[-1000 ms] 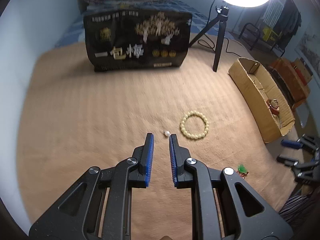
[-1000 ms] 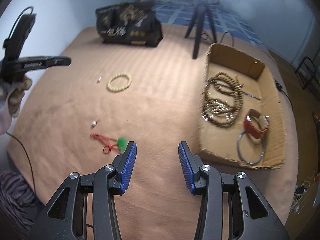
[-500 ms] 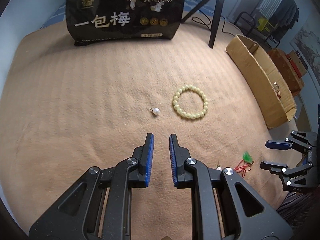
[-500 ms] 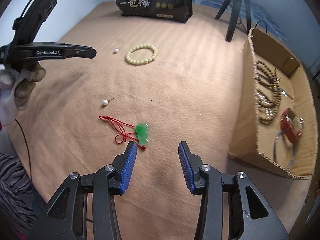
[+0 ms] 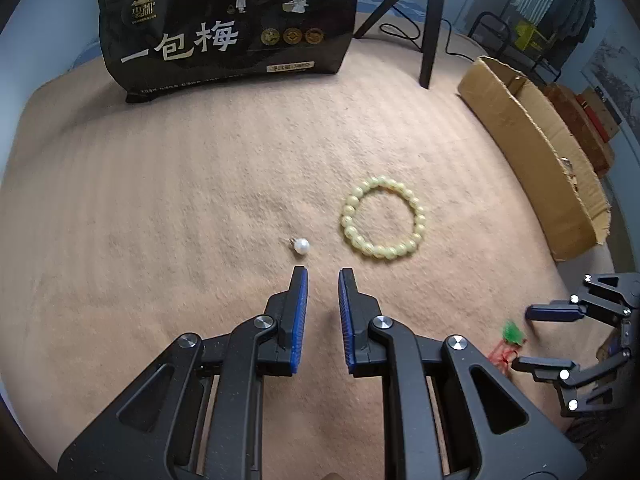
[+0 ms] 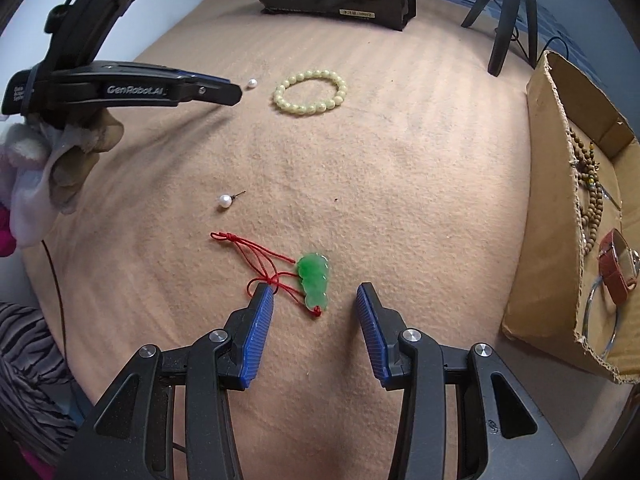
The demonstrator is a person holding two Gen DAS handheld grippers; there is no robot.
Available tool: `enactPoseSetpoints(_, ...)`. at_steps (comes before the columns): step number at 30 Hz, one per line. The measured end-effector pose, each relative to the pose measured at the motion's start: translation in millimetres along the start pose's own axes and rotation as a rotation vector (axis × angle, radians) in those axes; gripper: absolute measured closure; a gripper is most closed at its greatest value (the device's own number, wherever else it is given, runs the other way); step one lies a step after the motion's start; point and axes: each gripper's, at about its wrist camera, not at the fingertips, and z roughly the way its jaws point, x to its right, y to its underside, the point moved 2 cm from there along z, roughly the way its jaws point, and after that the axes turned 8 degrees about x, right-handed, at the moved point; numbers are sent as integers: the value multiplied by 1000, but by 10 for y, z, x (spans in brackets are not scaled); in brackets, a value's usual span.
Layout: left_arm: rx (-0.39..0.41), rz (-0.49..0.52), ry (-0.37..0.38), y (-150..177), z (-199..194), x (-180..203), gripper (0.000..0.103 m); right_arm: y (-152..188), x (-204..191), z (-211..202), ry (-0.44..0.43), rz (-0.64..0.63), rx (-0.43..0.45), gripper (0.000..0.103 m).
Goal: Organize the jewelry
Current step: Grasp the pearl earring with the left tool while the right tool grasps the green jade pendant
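- The right claw (image 6: 316, 304) is seen nearest, pointed steeply down over the tan blanket (image 6: 400, 184), its blue pads apart with nothing pressed between them.
- A green jade pendant (image 6: 314, 278) on a red cord (image 6: 256, 250) is found lying flat just ahead of that gap; the cord is partly overlapped by the tip of the pad on the picture's left.
- A pearl earring (image 6: 225, 200) with a short post is seen a little further off, to the left of the pendant.
- The left claw (image 5: 322, 270) is held with its pads nearly together, a narrow slit between them, and nothing is gripped.
- A second pearl earring (image 5: 301, 245) is seen just beyond its tip, apart from the pads.
- A pale yellow bead bracelet (image 5: 382, 218) is laid flat beside that pearl, to its right.
- A cardboard box (image 6: 556, 208) is set along the right edge; brown bead strings (image 6: 590, 184), a red-strapped watch (image 6: 618, 266) and a thin metal bangle (image 6: 600, 320) are seen inside.
- A gloved hand (image 6: 68, 152) is seen on the left handle.
- Furthest back, a black printed bag (image 5: 228, 28) is stood upright, with a tripod (image 5: 432, 20) to its right.
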Motion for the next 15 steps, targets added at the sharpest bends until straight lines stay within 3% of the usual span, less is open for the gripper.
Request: enactPoseSetpoints(15,-5,18,-71,-68,213,-29,89,-66,4,102,18,-33,10,61)
